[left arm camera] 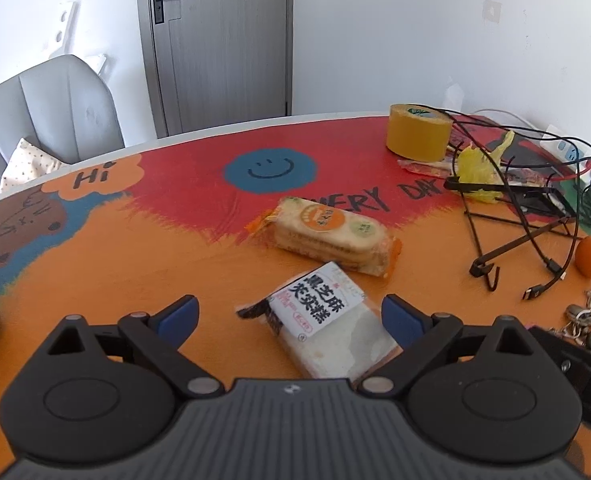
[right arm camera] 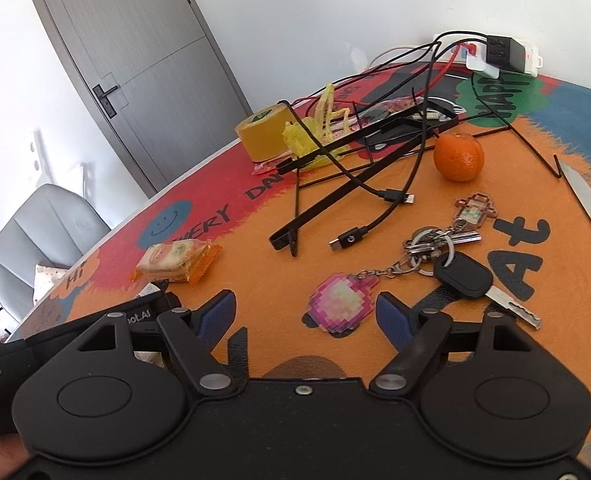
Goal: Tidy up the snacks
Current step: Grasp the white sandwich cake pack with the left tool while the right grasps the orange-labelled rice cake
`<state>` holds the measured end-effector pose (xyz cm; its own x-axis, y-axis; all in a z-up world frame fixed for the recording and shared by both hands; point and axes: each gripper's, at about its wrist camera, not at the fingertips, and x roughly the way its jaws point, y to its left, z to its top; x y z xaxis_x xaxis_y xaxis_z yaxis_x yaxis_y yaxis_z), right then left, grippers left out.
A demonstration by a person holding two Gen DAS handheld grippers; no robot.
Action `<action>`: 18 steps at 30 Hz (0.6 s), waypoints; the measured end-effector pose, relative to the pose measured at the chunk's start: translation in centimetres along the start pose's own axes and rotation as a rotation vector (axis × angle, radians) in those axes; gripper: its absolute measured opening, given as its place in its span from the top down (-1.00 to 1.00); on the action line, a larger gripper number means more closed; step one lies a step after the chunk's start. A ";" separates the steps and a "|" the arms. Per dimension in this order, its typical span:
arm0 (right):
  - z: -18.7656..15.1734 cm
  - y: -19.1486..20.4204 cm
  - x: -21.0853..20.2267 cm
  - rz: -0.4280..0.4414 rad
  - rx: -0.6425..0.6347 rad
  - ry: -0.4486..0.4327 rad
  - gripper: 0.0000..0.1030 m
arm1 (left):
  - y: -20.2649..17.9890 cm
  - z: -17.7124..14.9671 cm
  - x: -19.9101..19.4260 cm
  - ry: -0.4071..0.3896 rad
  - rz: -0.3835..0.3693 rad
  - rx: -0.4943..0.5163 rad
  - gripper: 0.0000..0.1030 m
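Note:
A white snack packet (left arm camera: 323, 320) with black lettering lies flat on the orange table mat. My left gripper (left arm camera: 289, 314) is low over it and open: the packet sits between the blue pads, close to the right pad and well apart from the left one. Beyond it lies an orange-wrapped cracker packet (left arm camera: 331, 236), also seen in the right wrist view as the cracker packet (right arm camera: 175, 260). My right gripper (right arm camera: 305, 314) is open and holds nothing; a pink pixel keychain charm (right arm camera: 337, 300) lies on the mat between its fingers.
A key bunch (right arm camera: 455, 264), a mandarin (right arm camera: 458, 156), loose USB cables (right arm camera: 375, 196) and a black wire stand (right arm camera: 335, 184) crowd the right side. Behind them are a yellow tape roll (left arm camera: 417, 132) and a power strip (right arm camera: 499, 54). A knife (right arm camera: 587, 200) lies far right. A grey chair (left arm camera: 51, 108) stands beyond the table edge.

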<state>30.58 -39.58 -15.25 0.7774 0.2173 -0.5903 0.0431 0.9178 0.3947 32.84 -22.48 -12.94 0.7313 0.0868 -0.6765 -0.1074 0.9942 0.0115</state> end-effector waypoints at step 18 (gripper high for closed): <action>-0.6 3.4 0.8 0.048 -0.033 0.013 -0.52 | 4.4 -0.4 -1.0 -0.009 -0.029 0.002 -0.90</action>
<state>30.92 -36.07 -14.80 0.7701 0.2650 -0.5804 -0.0143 0.9166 0.3994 31.31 -18.28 -12.51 0.7402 0.0581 -0.6699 -0.0846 0.9964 -0.0070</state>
